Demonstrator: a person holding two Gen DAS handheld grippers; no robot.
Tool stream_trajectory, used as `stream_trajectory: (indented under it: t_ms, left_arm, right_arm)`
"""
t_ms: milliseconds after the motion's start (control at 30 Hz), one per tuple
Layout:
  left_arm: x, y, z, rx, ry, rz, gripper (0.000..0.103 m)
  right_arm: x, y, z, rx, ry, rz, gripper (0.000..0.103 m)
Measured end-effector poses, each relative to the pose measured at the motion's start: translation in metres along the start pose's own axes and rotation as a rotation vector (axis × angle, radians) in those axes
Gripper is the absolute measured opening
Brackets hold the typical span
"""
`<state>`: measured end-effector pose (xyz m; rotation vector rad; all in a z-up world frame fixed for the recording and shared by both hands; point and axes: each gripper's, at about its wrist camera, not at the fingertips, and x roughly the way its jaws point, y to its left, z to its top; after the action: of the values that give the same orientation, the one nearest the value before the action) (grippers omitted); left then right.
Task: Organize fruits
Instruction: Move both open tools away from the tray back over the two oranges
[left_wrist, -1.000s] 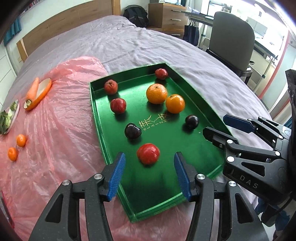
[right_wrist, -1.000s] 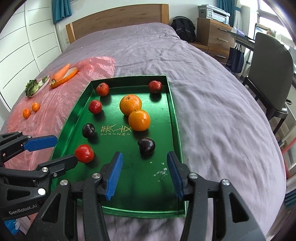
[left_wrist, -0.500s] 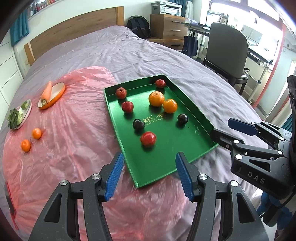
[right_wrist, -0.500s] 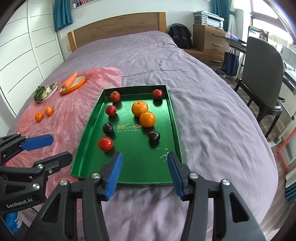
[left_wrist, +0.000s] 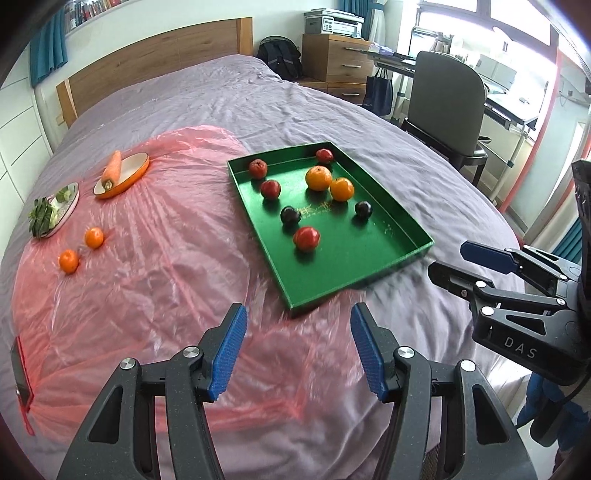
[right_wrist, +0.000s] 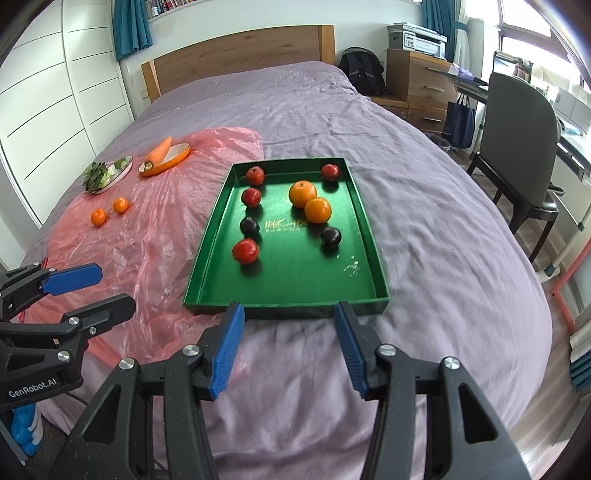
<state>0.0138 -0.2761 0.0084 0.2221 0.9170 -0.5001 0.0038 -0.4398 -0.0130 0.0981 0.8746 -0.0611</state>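
The fruits sit in a green tray on the bed: two oranges, small red ones and two dark plums. From the left wrist view the tray lies ahead and to the right of the left gripper, its long axis running away toward the headboard, skewed rightward. The blue pads are parted with nothing between them, hanging over pink plastic sheeting. Two small tangerines lie loose on that sheeting, off to the left, so I'd judge this hand the nearer one for them. The right gripper shows at the edge, stamped "DAS".

From the right wrist view the tray lies straight ahead, its near short wall just past the right gripper, whose fingers stand wide and empty. Gold characters mark the tray floor, unreadable. The left gripper reads "GenRobot.AI".
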Motion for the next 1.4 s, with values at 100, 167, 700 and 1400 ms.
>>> stream_trajectory:
  t_ms: [100, 167, 700, 1400]
  left_arm:
    - [-0.007, 0.006, -0.013, 0.001, 0.003, -0.005, 0.053]
    - [-0.010, 0.010, -0.020, 0.005, 0.006, -0.008, 0.053]
    - [-0.031, 0.077, -0.065, -0.071, -0.017, 0.046, 0.053]
    - [-0.035, 0.212, -0.099, -0.365, -0.066, 0.212, 0.053]
  right_arm:
    - [-0.003, 0.008, -0.012, 0.001, 0.018, 0.000, 0.082]
    - [-0.004, 0.013, -0.021, 0.004, 0.032, 0.003, 0.082]
    - [0.007, 0.072, -0.057, -0.087, 0.136, 0.038, 0.082]
    - [0.034, 0.166, -0.021, -0.269, 0.149, 0.151, 0.082]
